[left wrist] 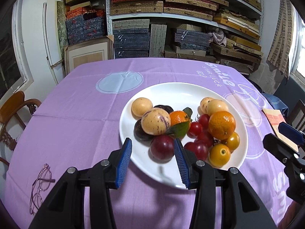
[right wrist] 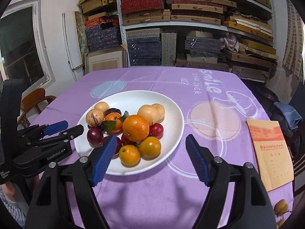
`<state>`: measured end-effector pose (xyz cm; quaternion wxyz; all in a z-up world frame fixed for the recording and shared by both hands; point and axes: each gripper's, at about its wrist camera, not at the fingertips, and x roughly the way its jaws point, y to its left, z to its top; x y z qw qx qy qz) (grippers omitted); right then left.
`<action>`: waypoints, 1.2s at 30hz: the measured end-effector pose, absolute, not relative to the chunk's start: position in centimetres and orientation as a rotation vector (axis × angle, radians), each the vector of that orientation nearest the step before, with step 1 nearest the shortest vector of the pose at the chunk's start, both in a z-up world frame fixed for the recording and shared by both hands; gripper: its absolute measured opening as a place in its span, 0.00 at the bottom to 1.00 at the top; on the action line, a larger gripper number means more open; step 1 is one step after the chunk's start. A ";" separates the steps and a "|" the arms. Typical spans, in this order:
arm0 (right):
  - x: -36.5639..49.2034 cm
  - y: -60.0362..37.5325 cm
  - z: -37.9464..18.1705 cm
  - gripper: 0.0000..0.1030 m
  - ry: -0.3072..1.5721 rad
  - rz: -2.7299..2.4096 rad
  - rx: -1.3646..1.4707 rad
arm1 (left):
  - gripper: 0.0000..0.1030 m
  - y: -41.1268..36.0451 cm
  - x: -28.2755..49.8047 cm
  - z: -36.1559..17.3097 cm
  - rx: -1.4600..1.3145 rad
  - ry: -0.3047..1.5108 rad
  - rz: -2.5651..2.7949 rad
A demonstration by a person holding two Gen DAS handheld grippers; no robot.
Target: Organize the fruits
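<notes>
A white plate on the purple cloth holds mixed fruit: a striped pale melon, a leafy tangerine, a big orange, red tomatoes, yellow tomatoes and a dark red plum. My left gripper is open at the plate's near rim, its jaws standing either side of the plum without touching it. My right gripper is open and empty, low over the plate's near right edge. The left gripper also shows in the right wrist view.
Pink glasses lie on the cloth at the near left. A tan booklet lies at the right. Wooden chairs stand at the left edge. Shelves of boxes fill the back wall.
</notes>
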<state>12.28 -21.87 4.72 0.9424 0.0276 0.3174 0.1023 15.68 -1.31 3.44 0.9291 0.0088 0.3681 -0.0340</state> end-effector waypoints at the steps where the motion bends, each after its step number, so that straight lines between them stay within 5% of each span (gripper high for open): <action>1: 11.6 -22.0 4.7 0.74 0.642 0.208 0.060 | 0.45 -1.2 15.2 3.5 0.017 0.753 -0.069; 4: 9.8 -22.5 4.5 0.79 0.635 0.206 0.078 | 0.47 -1.2 13.8 3.5 0.016 0.743 -0.063; 11: 5.5 -22.5 3.5 0.96 0.597 0.186 0.086 | 0.87 -1.2 10.2 3.9 0.027 0.703 -0.077; 14: 4.4 -22.6 2.8 0.96 0.609 0.184 0.103 | 0.97 -1.3 8.9 4.0 0.036 0.700 -0.082; 36: 1.4 -23.7 1.5 0.96 0.602 0.150 0.133 | 0.97 -1.7 6.8 3.5 0.056 0.684 -0.057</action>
